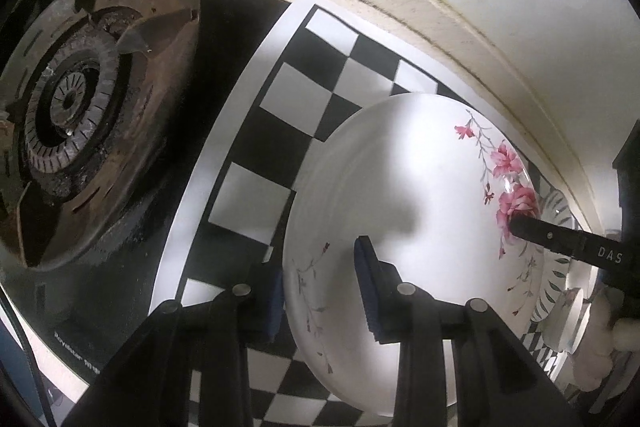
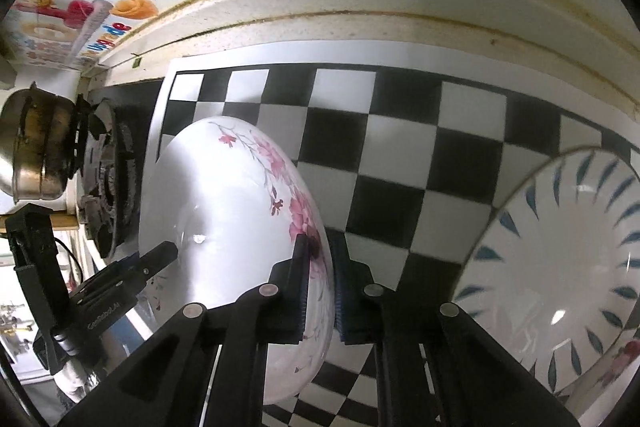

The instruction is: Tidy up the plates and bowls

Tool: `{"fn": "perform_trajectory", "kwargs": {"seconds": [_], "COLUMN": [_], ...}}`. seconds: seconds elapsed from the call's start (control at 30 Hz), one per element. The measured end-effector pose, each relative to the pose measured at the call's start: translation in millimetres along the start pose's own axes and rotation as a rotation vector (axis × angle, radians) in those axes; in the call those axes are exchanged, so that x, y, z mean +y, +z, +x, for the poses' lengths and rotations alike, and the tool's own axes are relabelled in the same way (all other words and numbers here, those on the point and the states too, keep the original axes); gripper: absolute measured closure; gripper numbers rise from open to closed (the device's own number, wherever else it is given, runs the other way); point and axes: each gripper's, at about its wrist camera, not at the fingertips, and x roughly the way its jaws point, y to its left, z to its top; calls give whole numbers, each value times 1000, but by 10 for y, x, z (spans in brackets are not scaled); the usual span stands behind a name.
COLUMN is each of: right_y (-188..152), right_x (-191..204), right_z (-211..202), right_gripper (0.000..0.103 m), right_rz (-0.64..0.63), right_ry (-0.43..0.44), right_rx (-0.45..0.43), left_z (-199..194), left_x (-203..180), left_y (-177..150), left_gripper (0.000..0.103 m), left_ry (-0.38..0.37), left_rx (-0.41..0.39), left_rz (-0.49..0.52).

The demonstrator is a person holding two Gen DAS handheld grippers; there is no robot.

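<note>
Overhead light glared on the floral plate (image 1: 420, 195), fingers cast soft shadows across it, and fisheye edges around it bent darkly.

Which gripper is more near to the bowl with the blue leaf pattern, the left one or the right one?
Right. The right gripper grips the floral plate rim on the side facing the blue-leaf bowl. The left gripper grips the plate's opposite rim, farther away.

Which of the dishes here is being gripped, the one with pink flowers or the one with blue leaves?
The pink-flowered plate: both grippers, left and right, clamp opposite sides of its rim. The blue-leaf bowl sits untouched on the checkered mat.
</note>
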Motion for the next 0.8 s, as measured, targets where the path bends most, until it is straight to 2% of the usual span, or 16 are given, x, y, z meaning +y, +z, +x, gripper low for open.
{"fn": "perform_trajectory", "kwargs": {"seconds": [0.17,0.37,0.8], "right_y": [-180,-556,-1559], "right_x": [-50,-188,-693], "right_z": [-217,-572,-1414], "right_gripper": [90,90,90], "right_rz": [14,53,124], "right_ry": [21,39,54], "right_rx": [-34,-82,-196], "left_z": [-215,-459,-732], "left_x": [-119,-345,-1034], "left_y": [-148,-391,-1133], "left_gripper": [74,74,74], "left_ry": [-8,-18,-69], "left_rx": [-14,-25,-4], "left_rz": [37,86,193]}}
